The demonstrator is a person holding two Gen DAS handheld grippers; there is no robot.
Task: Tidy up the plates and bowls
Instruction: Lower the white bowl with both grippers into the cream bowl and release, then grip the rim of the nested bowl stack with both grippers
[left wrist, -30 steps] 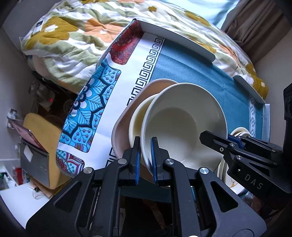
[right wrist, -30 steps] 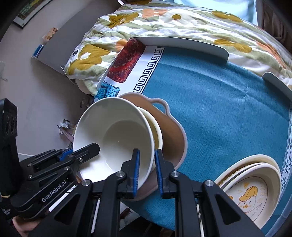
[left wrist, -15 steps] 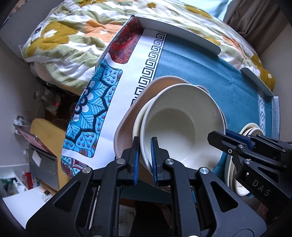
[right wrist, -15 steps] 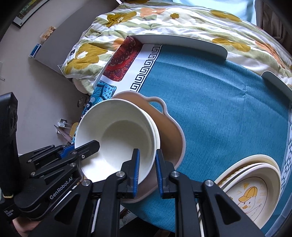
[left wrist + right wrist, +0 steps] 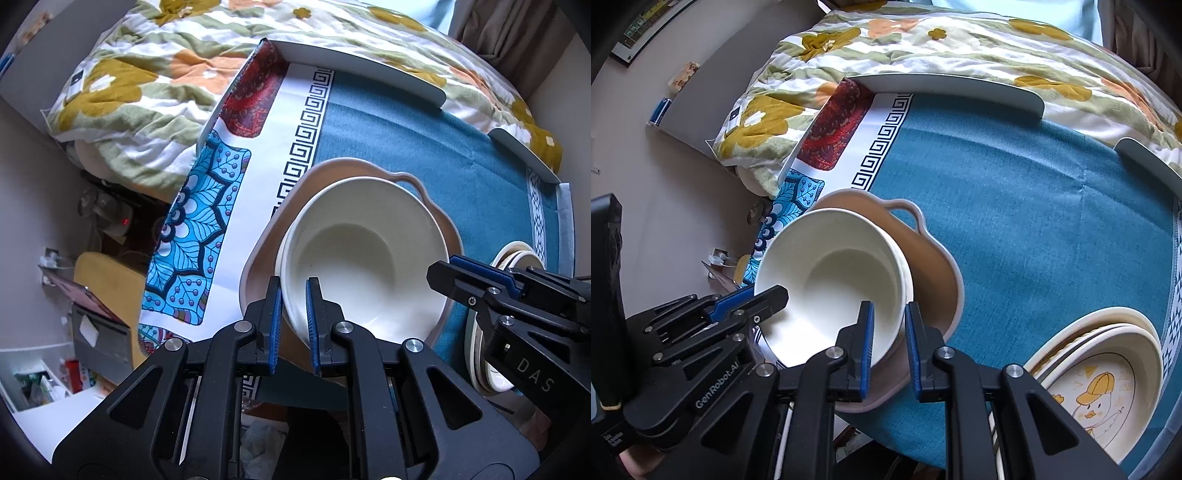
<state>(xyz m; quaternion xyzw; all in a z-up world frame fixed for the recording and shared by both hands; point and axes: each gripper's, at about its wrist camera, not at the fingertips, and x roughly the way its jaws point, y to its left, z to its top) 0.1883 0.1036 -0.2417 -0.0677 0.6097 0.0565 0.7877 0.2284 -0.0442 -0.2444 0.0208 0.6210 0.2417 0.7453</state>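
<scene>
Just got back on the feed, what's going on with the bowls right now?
Both grippers are on the white bowl, which sits nested in another cream bowl inside the tan handled dish on the blue tablecloth. The left gripper straddles the bowl's near rim; the right gripper straddles its opposite rim. Whether either is clamped tight is unclear. A plate stack with a duck print waits off to the right.
</scene>
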